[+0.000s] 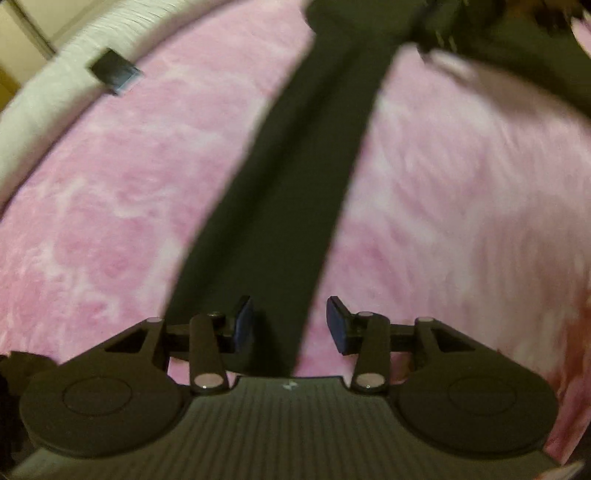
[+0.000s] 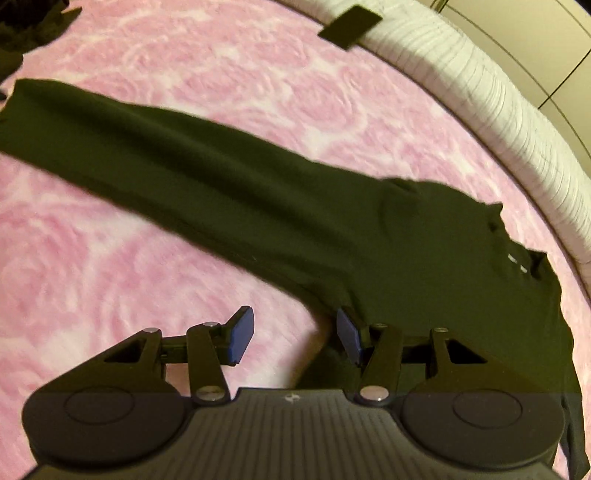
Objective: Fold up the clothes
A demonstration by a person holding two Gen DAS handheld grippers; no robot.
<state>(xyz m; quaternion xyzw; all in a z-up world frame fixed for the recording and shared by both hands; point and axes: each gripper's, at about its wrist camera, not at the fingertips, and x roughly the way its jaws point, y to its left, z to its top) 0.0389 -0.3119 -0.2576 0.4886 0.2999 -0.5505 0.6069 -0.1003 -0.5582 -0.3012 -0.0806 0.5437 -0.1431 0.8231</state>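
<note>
So from where I'm standing this looks like the middle of the job, not the end. Closest in, the left claw (image 1: 290, 325) hangs over the narrow leg end of the dark trousers (image 1: 295, 177), jaws apart with the cloth passing under the gap, nothing pinched that I can see. The right claw (image 2: 295, 334) is released too: its right pad sits at the edge of the wide waist end of the trousers (image 2: 258, 206), the left pad over bare pink blanket (image 2: 110, 277).

The trousers already look doubled leg on leg, one long flat strip running from 5 o'clock out to 10 o'clock in the right view. I'd guess the lengthwise fold is done and the crosswise ones are left.

Further off, at 12 to 1 o'clock, a small dark folded piece (image 2: 349, 26) rests on the white bed edge (image 2: 498, 110). More dark clothes (image 2: 26, 26) wait at 11 o'clock.
</note>
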